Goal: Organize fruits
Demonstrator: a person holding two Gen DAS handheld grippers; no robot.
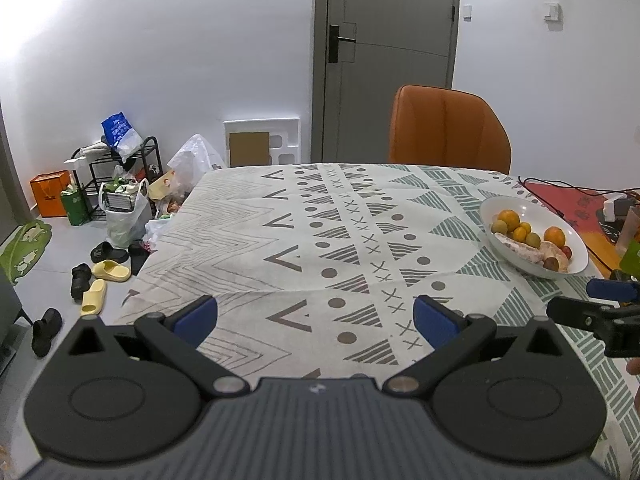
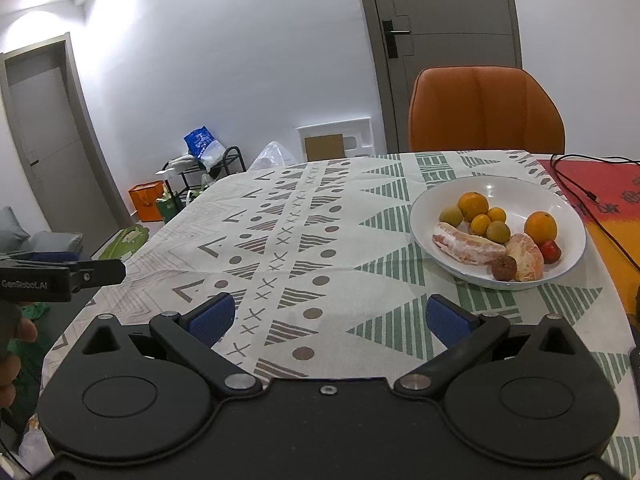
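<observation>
Right wrist view is showing the right gripper (image 2: 328, 320) hovering empty, jaws apart, over the patterned bench (image 2: 280, 240) while the fruits are sitting piled in the white bowl (image 2: 568, 216) at right (the left gripper (image 1: 316, 316) is likewise waiting agape).

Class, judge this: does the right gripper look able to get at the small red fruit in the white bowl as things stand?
Probably yes. The right gripper is open with bare tablecloth ahead, but the red fruit lies behind a peeled citrus piece, so approach from above.
</observation>
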